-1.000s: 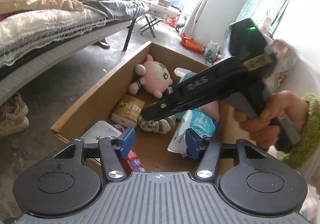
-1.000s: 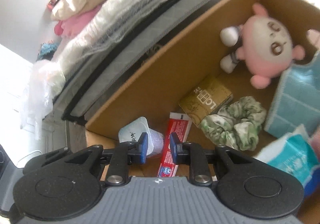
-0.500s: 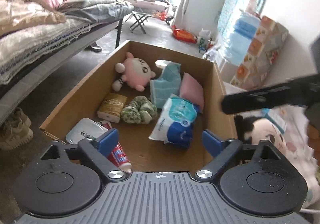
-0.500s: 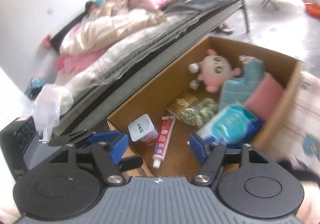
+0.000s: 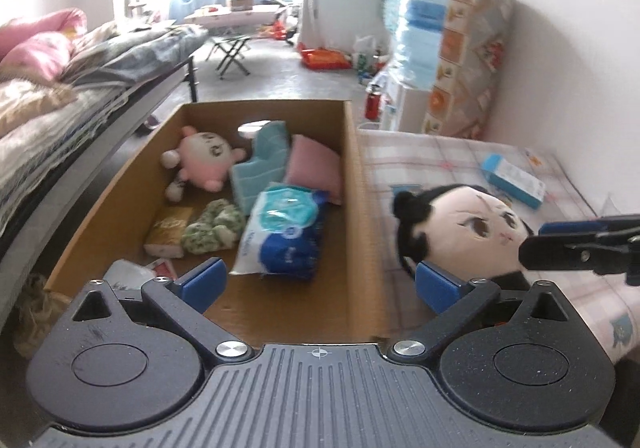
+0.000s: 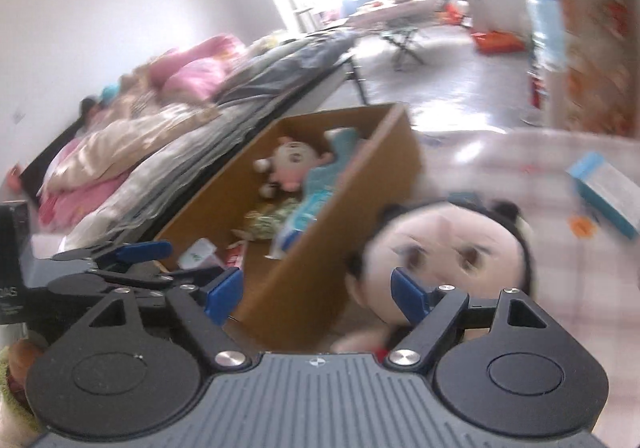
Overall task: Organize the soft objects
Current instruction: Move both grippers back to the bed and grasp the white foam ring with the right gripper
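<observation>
Brown cardboard forms the large open box [image 5: 356, 176] that stands on the floor between a bed [image 5: 60, 120] piled with pink and beige bedding and a counter [image 5: 440, 152] covered in a pink checked cloth; the box's long side lies against the counter's left edge. Inside the box, at its far end, rest a pink plush toy [image 5: 202, 162], a folded teal cloth [image 5: 260, 168] and a pink cushion [image 5: 314, 164]. Nearer the middle lie a blue-and-white pack of wipes [image 5: 282, 236], a green patterned scrunchie [image 5: 214, 228] and a small brown packet [image 5: 168, 230].

On the counter, just beside the box wall, lies a black-haired plush doll [image 5: 460, 228], face up. A blue-and-white carton [image 5: 514, 180] sits farther back toward the counter's right edge.

The left tool [image 5: 318, 282] hovers over the near end of the box, its jaws opening and already very wide, with nothing gripped. The right tool [image 6: 318, 290] points at the doll and the box's near corner; its jaws are opening too, holding nothing, though the doll's head shows just behind its right finger [image 6: 408, 294]. That view is blurred.
</observation>
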Tool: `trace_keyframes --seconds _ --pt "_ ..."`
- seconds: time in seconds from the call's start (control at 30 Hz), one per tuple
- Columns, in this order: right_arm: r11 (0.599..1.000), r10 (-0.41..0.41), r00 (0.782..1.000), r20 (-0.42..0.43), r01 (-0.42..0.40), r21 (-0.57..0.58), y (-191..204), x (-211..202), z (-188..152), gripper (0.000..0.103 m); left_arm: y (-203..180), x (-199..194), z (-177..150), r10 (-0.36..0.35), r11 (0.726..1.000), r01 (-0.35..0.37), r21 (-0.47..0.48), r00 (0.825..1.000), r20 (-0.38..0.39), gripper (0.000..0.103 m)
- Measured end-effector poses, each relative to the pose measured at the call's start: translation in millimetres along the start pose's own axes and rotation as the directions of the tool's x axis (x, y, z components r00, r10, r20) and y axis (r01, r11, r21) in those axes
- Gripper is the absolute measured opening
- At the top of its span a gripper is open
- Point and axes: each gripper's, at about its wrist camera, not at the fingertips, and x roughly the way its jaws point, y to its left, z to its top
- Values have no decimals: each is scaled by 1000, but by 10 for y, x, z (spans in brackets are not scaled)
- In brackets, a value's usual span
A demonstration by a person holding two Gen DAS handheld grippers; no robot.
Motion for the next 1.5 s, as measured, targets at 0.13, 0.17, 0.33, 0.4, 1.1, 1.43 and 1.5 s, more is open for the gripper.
trace_keyframes --seconds 0.13,0.17,0.33,0.4,1.1,1.43,1.5 --pt "996 -26 999 29 23 90 -309 -154 -200 83 -282 27 36 -14 998 14 61 1000 -7 101" --pt "994 -38 998 41 34 106 -386 -194 -248 84 -352 38 45 -18 997 19 75 1000 -9 101" --pt "981 -110 989 100 92 169 -748 -436 -473 84 -773 126 153 -47 989 49 138 999 -18 102" --pt "975 -145 982 123 120 189 -873 -524 -548 84 -930 176 233 -66 985 69 159 998 -24 102" --pt "938 -341 915 213 318 136 -1875 -453 -273 85 -1926 1790 1224 -104 972 164 166 942 -318 95" --pt "978 -137 990 -27 131 -162 -1852 659 176 58 -1605 2108 1249 -98 984 143 102 930 -354 92" --pt "970 -140 989 -47 127 -205 -1852 801 210 54 -1574 2117 1260 -103 985 146 97 930 -354 92"
